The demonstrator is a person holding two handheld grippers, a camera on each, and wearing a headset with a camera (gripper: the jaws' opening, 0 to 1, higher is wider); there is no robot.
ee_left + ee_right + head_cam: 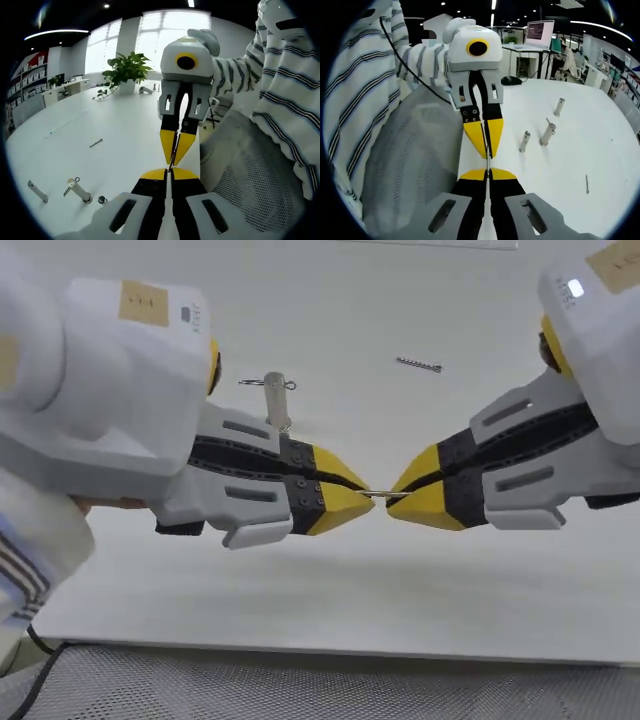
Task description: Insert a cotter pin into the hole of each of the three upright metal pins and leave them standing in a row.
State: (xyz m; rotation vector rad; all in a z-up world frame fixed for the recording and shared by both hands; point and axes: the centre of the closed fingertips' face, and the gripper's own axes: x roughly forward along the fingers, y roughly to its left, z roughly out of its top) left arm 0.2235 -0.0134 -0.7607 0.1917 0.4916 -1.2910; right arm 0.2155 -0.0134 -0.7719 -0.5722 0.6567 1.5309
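Head view, nearest first: the table edge (330, 648) runs across the bottom, with grey mesh (300, 685) below it. Just past that edge the left gripper (360, 498) and the right gripper (397, 502) meet tip to tip. Each has its jaws pressed together on one end of a thin cotter pin (378, 494), which bridges the small gap between them.

Behind the left gripper stands a metal pin (275, 398) with another cotter pin already through its top. Farther back and to the right, a loose cotter pin (418, 364) lies flat on bare white tabletop, well apart from both grippers.

Right gripper view shows a near pin (525, 141), a middle pin (547, 134) and a far pin (560, 106), all upright. Open surface lies around them, out to the far rim.
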